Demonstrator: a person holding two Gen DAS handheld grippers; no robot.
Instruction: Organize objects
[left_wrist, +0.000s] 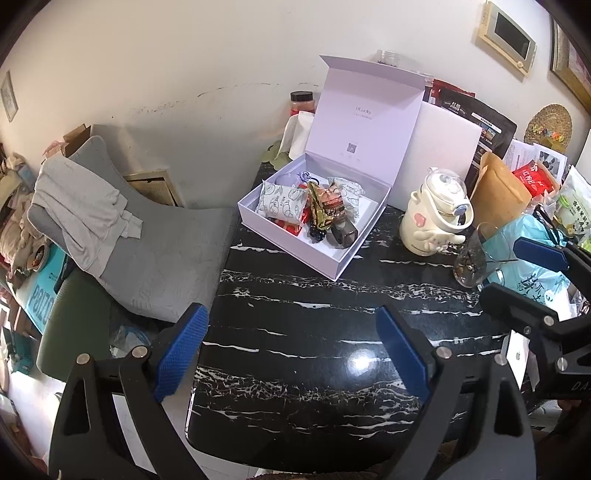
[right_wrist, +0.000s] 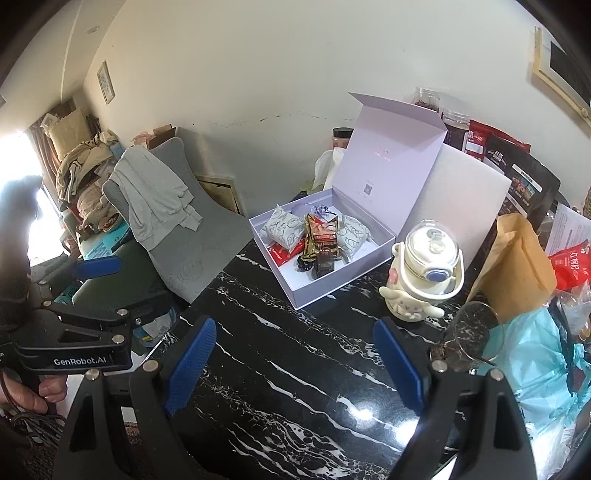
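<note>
**Both grippers empty above the table**

We hold the left gripper (left_wrist: 291, 354) and right gripper (right_wrist: 295, 365) spread wide, grasping nothing. The box (left_wrist: 364, 236) lies lid-up on the table (left_wrist: 295, 387), snacks (left_wrist: 317, 210) inside, beside the bottle (left_wrist: 436, 218).

table (left_wrist: 332, 332) black, white-veined | box (left_wrist: 332, 266) pale lilac | kettle (left_wrist: 432, 221) cream | tool pads (left_wrist: 181, 347) blue

Both wrist cameras look steeply down across the black marble bench (left_wrist: 295, 332) from above its near edge, facing the far wall. Each view shares the open box (left_wrist: 314, 218) near the far-left corner.
</note>
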